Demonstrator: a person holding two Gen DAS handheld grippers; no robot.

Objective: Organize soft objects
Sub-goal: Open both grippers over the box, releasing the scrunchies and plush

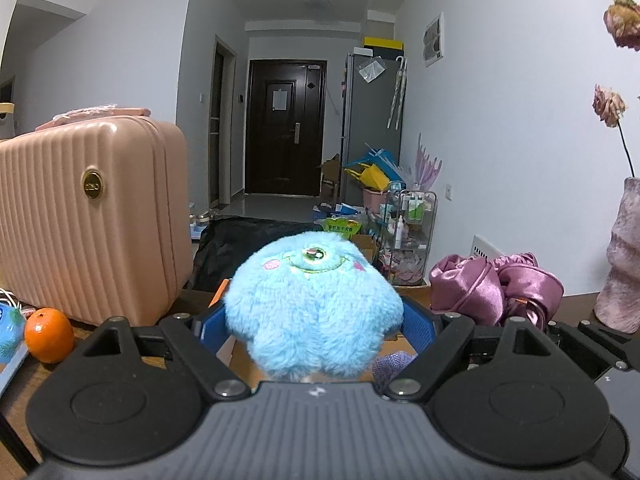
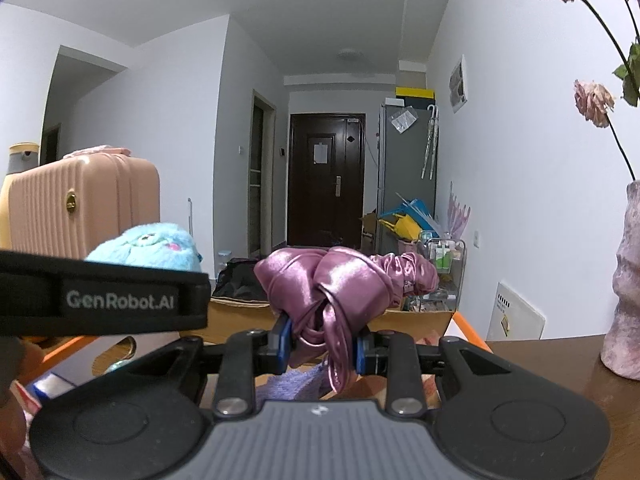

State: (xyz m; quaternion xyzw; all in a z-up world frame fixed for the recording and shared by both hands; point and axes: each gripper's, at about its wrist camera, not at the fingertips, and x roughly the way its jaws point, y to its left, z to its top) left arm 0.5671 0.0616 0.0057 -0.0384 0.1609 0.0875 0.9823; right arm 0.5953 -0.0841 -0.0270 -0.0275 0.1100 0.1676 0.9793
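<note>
One pink suitcase (image 1: pixel 88 216) stands on the tabletop (image 1: pixel 24 384) at the left, with one orange (image 1: pixel 49 335) just in front of it. Right of the suitcase, the left gripper (image 1: pixel 314 326) holds one blue plush toy (image 1: pixel 312 304), jaws spread wide around its round body, its face tilted up and away toward the door. Further right, the right gripper (image 2: pixel 322 346) has its jaws pinched narrow on one knotted purple satin bundle (image 2: pixel 340 284), whose long axis runs left to right. One pink vase (image 1: pixel 622 256) with two dried flowers stands rightmost.
</note>
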